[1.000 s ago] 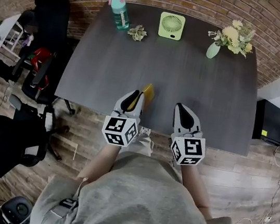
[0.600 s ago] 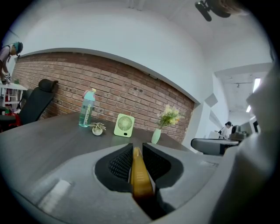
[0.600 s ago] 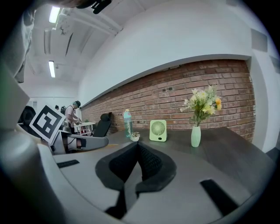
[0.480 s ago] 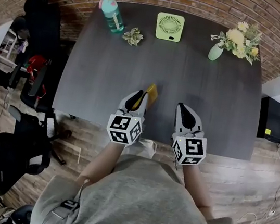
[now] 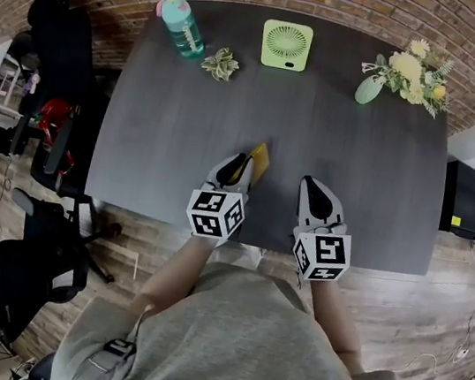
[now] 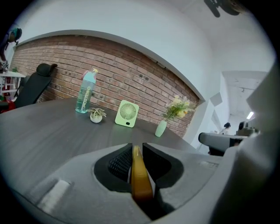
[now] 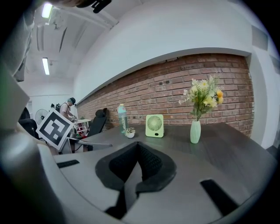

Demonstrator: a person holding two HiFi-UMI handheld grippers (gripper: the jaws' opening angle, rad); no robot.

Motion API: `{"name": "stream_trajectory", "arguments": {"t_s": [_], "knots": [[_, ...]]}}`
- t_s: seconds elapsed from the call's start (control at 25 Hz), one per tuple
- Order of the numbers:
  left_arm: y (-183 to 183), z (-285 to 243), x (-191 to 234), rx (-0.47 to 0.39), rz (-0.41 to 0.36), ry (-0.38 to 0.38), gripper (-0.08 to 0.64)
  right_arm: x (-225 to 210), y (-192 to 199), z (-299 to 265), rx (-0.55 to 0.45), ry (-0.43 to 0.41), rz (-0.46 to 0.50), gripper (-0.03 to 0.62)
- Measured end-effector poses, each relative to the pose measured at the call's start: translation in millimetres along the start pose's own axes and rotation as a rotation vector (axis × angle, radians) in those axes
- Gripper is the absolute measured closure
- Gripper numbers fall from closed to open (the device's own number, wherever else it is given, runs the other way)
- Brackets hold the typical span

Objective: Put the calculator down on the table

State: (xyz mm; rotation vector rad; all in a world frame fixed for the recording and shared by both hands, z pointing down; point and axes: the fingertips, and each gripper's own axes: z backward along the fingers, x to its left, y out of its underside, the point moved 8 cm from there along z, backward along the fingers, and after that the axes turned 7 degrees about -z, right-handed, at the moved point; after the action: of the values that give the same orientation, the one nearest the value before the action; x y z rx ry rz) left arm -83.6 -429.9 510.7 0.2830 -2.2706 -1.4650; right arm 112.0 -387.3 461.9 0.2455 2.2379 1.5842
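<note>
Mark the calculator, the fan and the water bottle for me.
calculator (image 5: pixel 260 158): head view, on its yellow end that shows.
fan (image 5: pixel 287 42): head view, on the middle of its round grille.
water bottle (image 5: pixel 185 31): head view, on its teal body.

Along the table's (image 5: pixel 356 177) far edge stand, left to right, bottle (image 5: pixel 181 25), seemingly a small plant (image 5: pixel 220 65), fan (image 5: pixel 286 45), vase (image 5: pixel 367 89)

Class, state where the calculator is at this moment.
The yellow calculator is clamped edge-on between the jaws of the left gripper, over the near part of the table, just left of the right gripper in the head view.
</note>
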Motion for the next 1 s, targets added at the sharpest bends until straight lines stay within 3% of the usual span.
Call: {"name": "stream_trajectory", "arguments": {"t_s": [0.64,1.0], "knots": [[24,-23,3,0.109,0.014,0.038,0.486,-6,-1,-17,0.012,0.013,-0.01,0.591],[28,-23,6,0.112,0.008,0.028,0.486,-1,2,-16,0.019,0.006,-0.012,0.591]]}}
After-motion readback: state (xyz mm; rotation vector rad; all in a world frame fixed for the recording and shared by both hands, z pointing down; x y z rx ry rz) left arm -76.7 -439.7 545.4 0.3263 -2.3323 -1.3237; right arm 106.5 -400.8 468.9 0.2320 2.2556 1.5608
